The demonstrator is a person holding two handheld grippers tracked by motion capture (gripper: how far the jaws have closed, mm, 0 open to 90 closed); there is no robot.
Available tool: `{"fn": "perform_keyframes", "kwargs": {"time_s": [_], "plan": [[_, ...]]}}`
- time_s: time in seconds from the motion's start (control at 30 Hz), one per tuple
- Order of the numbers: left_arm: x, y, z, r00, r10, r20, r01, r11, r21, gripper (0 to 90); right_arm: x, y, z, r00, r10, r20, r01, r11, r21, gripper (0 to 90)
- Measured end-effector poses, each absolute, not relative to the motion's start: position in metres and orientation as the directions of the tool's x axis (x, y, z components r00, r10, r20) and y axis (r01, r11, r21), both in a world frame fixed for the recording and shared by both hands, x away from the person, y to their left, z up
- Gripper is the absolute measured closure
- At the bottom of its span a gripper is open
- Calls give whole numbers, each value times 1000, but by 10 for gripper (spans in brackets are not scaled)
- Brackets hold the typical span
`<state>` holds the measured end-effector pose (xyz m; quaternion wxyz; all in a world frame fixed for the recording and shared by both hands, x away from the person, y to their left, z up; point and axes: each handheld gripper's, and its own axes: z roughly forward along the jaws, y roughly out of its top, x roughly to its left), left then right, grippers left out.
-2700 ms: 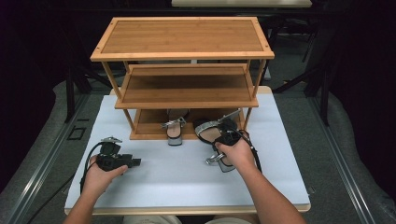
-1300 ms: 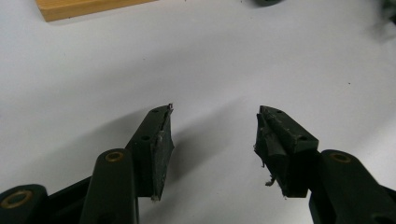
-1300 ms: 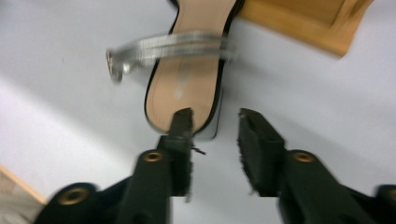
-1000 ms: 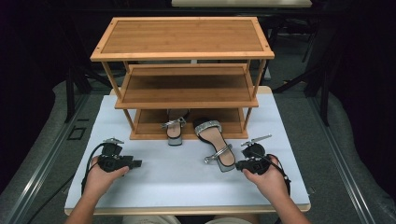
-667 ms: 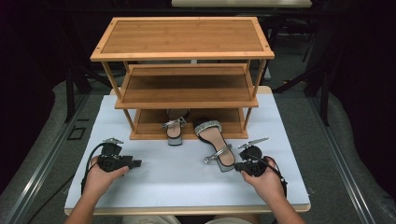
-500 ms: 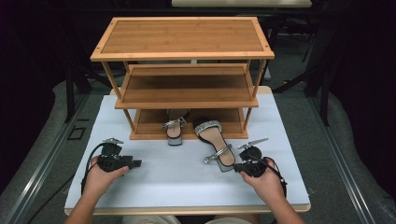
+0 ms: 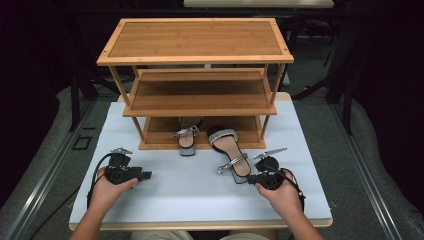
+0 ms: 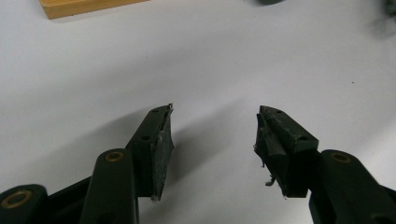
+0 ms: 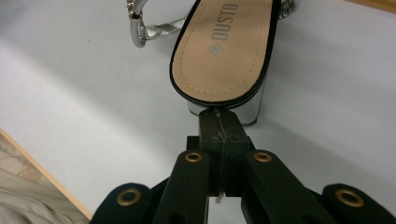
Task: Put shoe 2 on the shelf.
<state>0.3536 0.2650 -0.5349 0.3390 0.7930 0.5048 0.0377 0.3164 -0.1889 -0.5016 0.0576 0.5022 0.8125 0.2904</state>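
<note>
Two silver-strapped sandals with tan insoles lie at the foot of a three-tier bamboo shoe rack [image 7: 195,37]. One sandal [image 7: 186,137] has its toe under the bottom shelf. The other sandal [image 7: 230,150] lies on the white table with its toe at the shelf's front edge and its heel toward me. My right gripper [image 7: 248,177] is shut with nothing in it, its tip right at that heel. In the right gripper view the shut right gripper [image 9: 218,116] meets the rear rim of the sandal [image 9: 224,51]. My left gripper [image 7: 148,175] rests at the front left, open and empty [image 8: 215,135].
The white table top [image 7: 190,200] spreads between the two hands. A corner of the rack's base [image 8: 79,7] shows at the top of the left gripper view. The table's front edge [image 9: 42,168] lies close behind the right gripper. The two upper shelves are bare.
The right hand let go of the sandal near the rack and pulled back to the front right. Since then its shut gripper has edged left to the heel. The left gripper stayed put.
</note>
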Motion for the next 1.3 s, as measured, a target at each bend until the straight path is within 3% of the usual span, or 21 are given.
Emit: {"fn": "perform_keyframes", "kwargs": {"time_s": [0.07,0.13,0.4,0.43,0.67,0.73,0.77,0.87,1.3], "plan": [[354,265,-535,489,825,-283,775,-262,575,458,317,-190,-499,-508,826,245,781,322,535,900],[354,265,-535,490,825,-283,774,-263,576,457,317,-187,-497,-489,849,201,778,320,540,900],[354,265,-535,493,823,-282,774,-267,574,458,324,-179,-495,-507,824,253,774,306,554,900],[354,265,-535,492,823,-283,774,-265,574,458,324,-175,-495,-489,845,215,771,304,559,900],[354,265,-536,491,824,-281,775,-267,573,458,338,-168,-491,-474,850,231,767,271,582,900],[354,265,-536,489,826,-281,776,-265,573,458,345,-168,-492,-508,809,295,772,277,572,900],[354,265,-536,488,827,-280,776,-264,573,457,346,-163,-493,-466,857,219,770,272,577,900],[354,265,-537,487,827,-282,777,-263,572,458,354,-160,-497,-492,826,276,776,273,568,900],[355,267,-538,481,829,-284,781,-259,568,458,373,-143,-495,-480,833,274,775,256,578,900]]}}
